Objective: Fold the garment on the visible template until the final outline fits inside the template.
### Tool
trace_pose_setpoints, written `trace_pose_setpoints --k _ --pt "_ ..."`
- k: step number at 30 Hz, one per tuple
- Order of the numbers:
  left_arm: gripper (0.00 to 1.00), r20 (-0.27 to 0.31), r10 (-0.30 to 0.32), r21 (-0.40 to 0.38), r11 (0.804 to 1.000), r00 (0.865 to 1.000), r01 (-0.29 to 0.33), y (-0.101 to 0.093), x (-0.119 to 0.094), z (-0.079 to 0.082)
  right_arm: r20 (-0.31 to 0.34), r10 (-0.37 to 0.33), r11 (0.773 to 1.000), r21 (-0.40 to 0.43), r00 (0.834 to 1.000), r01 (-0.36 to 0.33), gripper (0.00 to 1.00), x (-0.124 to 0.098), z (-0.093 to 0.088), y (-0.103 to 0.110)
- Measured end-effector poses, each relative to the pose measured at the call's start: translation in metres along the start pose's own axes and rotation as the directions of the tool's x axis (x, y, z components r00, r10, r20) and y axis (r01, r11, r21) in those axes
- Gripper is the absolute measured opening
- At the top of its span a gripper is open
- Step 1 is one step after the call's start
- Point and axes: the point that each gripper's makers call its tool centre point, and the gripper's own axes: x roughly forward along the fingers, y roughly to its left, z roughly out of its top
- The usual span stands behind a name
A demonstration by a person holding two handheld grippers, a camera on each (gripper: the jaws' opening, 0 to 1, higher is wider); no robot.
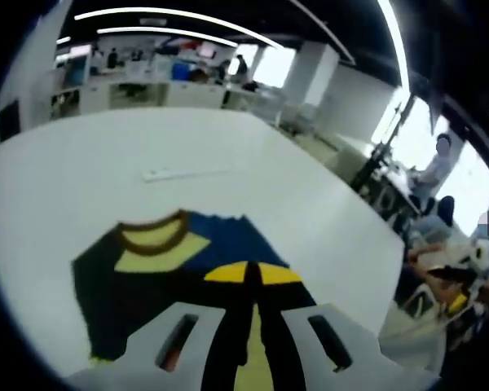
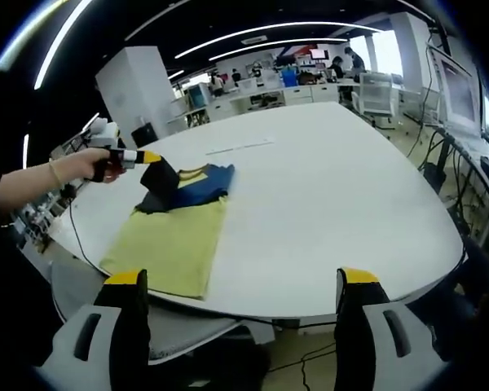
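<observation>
Two grippers are working over a white table (image 2: 326, 204), and they are doing different things. In the left gripper view the left gripper (image 1: 248, 281) is pinching a dark fold of the garment (image 1: 147, 269), its yellow-tipped jaws pressed together on the cloth. In the right gripper view the same gripper (image 2: 151, 157), held in a person's hand (image 2: 94, 163), is lifting a dark corner above the pile. The right gripper (image 2: 243, 281) is hanging wide open off the near table edge, holding nothing.

The garment (image 2: 175, 232) is lying on the table's left side: a navy upper part with a brown collar and a pale yellow panel reaching toward the near edge. I cannot tell where the template's outline is running.

Judging by how the lifted corner is drooping, the cloth is light, soft and limp; it is likely to sag and slide, so taking it at corners or hem edges looks safest.

No writing is readable; a pale strip (image 1: 167, 173) is lying farther back on the table, too blurred to read
</observation>
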Motion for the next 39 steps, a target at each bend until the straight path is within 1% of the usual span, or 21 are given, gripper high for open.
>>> trace_pose_setpoints --k 4,11,19,29,33,36,39 --pt "0.0 -0.007 0.007 -0.031 0.999 1.0 -0.007 -0.003 0.008 -0.007 -0.001 0.003 1.0 0.005 1.0 -0.003 0.96 0.001 -0.001 -0.002" --pt "0.0 -0.018 0.016 -0.049 0.999 1.0 -0.016 -0.008 0.021 -0.011 -0.007 0.008 1.0 0.004 1.0 -0.008 0.96 0.001 -0.003 -0.005" --pt "0.0 -0.037 0.021 -0.06 0.998 0.999 -0.023 -0.015 0.038 -0.018 -0.008 0.001 1.0 0.004 1.0 -0.001 0.96 -0.001 -0.003 -0.014" --pt "0.0 -0.07 0.021 -0.07 0.997 0.997 -0.026 -0.025 0.061 -0.032 -0.021 -0.03 0.999 0.033 0.999 0.031 0.96 -0.014 -0.017 -0.027" --pt "0.0 -0.082 0.022 -0.082 0.996 0.996 -0.029 -0.029 0.07 -0.036 -0.024 -0.041 0.998 0.041 0.999 0.042 0.96 -0.018 -0.02 -0.03" --pt "0.0 -0.095 0.021 -0.078 0.997 0.995 -0.029 -0.031 0.075 -0.039 -0.022 -0.046 0.998 0.046 0.999 0.047 0.96 -0.019 -0.02 -0.031" --pt "0.0 -0.098 0.024 -0.086 0.996 0.995 -0.032 -0.032 0.079 -0.041 -0.026 -0.049 0.998 0.046 0.998 0.05 0.96 -0.02 -0.021 -0.031"
